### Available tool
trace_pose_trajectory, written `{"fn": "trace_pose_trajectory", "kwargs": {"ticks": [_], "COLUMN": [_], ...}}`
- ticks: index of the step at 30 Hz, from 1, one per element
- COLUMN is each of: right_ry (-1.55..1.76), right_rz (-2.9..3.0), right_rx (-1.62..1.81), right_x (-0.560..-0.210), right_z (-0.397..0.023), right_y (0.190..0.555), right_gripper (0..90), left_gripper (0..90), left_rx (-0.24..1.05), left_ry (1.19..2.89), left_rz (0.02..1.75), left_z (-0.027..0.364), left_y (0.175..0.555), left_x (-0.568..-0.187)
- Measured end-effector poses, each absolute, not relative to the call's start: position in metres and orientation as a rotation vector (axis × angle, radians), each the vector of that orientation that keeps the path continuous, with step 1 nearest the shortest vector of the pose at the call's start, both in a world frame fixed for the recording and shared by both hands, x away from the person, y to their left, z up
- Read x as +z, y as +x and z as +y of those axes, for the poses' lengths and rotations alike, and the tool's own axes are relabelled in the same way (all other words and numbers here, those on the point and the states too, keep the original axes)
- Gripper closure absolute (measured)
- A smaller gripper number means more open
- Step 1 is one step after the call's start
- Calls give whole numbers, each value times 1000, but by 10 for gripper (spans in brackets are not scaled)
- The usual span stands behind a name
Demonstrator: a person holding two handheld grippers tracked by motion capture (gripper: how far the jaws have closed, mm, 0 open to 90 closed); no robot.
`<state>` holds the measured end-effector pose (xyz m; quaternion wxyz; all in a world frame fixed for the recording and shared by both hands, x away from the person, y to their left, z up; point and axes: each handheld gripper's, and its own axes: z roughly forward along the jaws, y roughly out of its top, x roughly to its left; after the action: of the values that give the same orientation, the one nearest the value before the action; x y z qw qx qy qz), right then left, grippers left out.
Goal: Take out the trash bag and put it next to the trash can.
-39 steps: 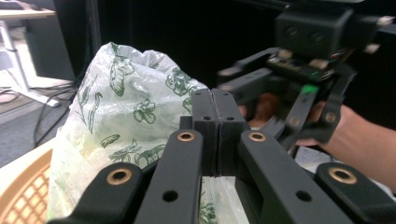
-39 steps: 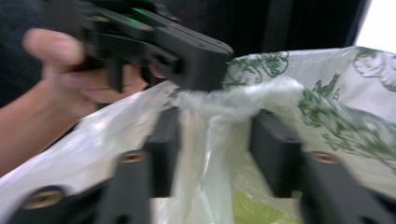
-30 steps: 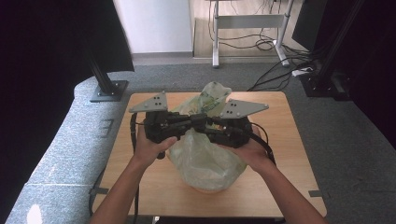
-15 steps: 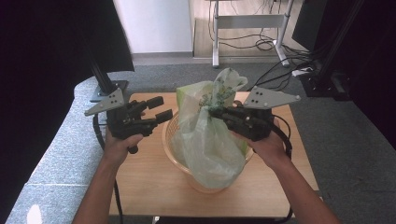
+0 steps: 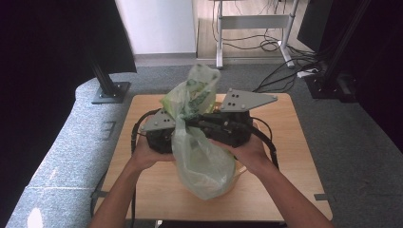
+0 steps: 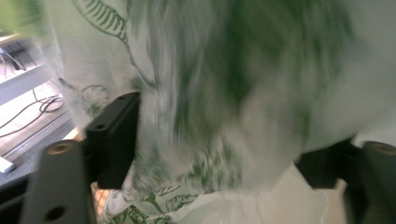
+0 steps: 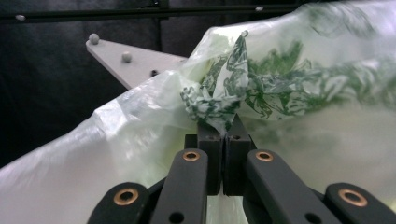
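Right claw (image 7: 223,135) pinching plastic bag (image 5: 202,156), left claw (image 6: 219,154) spread around it

— What carries everything here?

— A light wooden tabletop (image 5: 294,156), squarish with rounded corners, standing on grey carpet floor (image 5: 361,142).

— And what rests directly on it?

— A pale green plastic bag (image 5: 202,161) with a darker green print, near the front middle. Its bulging lower part reaches down to the wood; its upper part rises off the board. Something yellowish sits around its base, but what it is I cannot tell.

— Anything else on the wood?

— Black cables (image 5: 137,130) loop over the left part of the board.
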<state>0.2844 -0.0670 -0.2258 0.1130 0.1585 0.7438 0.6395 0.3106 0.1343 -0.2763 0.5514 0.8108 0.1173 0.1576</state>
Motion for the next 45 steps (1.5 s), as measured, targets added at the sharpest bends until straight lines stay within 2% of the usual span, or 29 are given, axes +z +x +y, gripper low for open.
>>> {"fn": "trace_pose_trajectory", "kwargs": {"ticks": [2, 6, 8, 10, 11, 15, 21, 28, 35, 40, 45], "right_ry": [477, 512, 511, 494, 488, 480, 545, 649, 662, 691, 595], "right_rz": [2189, 2203, 2195, 2178, 2152, 2068, 1961, 1967, 1937, 1905, 2028], "right_rx": [1900, 1956, 1951, 1969, 1975, 1981, 1999, 2140, 2197, 2116, 1912], "right_x": [-229, -232, -232, -231, -230, -222, -224, -269, -302, -312, -312], "right_z": [-63, -63, -65, -71, -75, -99, -159, -223, -257, -269, -240], "right_y": [285, 289, 288, 287, 285, 279, 282, 305, 313, 314, 316], "right_gripper": [884, 883, 873, 738, 641, 434, 324, 317, 314, 332, 293], "left_gripper": [418, 741, 837, 883, 891, 898, 898, 899, 899, 899, 899], "left_rx": [332, 259, 229, 211, 194, 161, 130, 116, 123, 112, 91], "left_ry": [1879, 1886, 1888, 1875, 1868, 1840, 1804, 1776, 1712, 1661, 1639], "left_rz": [312, 292, 282, 290, 286, 299, 309, 318, 321, 321, 320], "left_z": [132, 134, 135, 139, 141, 150, 159, 161, 168, 177, 176], "left_y": [309, 310, 310, 312, 313, 317, 318, 319, 321, 321, 322], "left_x": [-277, -275, -274, -273, -273, -273, -272, -270, -259, -248, -240]}}
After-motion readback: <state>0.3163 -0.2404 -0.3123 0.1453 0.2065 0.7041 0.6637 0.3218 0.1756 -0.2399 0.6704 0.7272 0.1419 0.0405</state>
